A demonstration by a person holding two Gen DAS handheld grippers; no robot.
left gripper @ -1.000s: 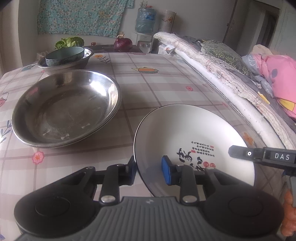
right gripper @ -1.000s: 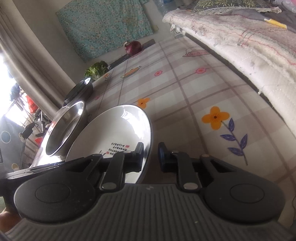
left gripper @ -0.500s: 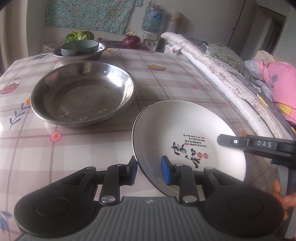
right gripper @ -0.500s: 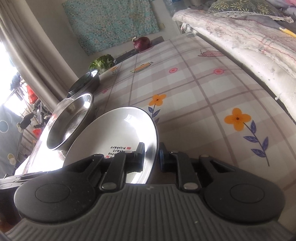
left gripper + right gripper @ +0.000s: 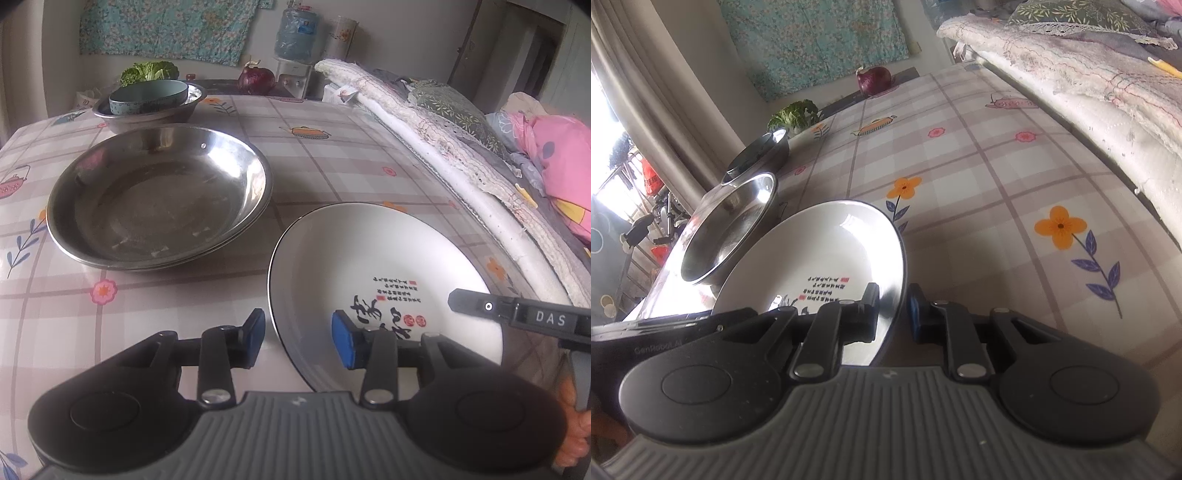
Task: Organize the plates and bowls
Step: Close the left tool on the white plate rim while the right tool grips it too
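Jaws of left gripper (image 5: pixel 298 339) opening, straddling near-left rim of white ceramic plate (image 5: pixel 373 266), pads clear. Right gripper (image 5: pixel 893 309) clamped on opposite rim. Steel dish stack (image 5: pixel 159 199) lies left, beyond.

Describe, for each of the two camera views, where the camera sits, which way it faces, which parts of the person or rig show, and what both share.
Left wrist: on the left gripper, whose jaws are opening astride the white ceramic plate with black calligraphy; a hand shows.
Right wrist: on the right gripper, shut on that plate's rim.
Shared: plate, round steel basin, purple onion.
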